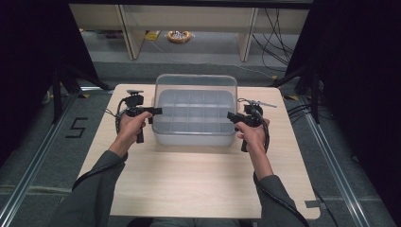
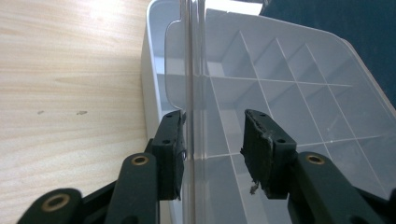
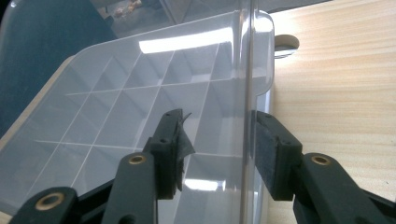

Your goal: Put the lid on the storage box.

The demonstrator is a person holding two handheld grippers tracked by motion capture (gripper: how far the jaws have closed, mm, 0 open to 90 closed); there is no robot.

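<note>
At mid-surface point(image 1: 189, 175) sits our compartment box point(image 1: 195, 124), w/ clear lid point(image 1: 196, 81) raised. Left tongs point(image 2: 212, 140) and right tongs point(image 3: 217, 140) straddle the lid's side edges, released, not pinching, prob. to steady both sides evenly.

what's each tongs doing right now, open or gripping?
Left tongs: open, straddling the clear lid's edge; pads not clamped.
Right tongs: open, straddling the lid's other edge, not clamped.

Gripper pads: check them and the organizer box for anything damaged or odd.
Both grippers have worn pads. On the left gripper, one pad is frayed, a shred hanging from its lower end. On the right gripper, the pad peels at its top corner. The clear compartment box looks intact.
</note>
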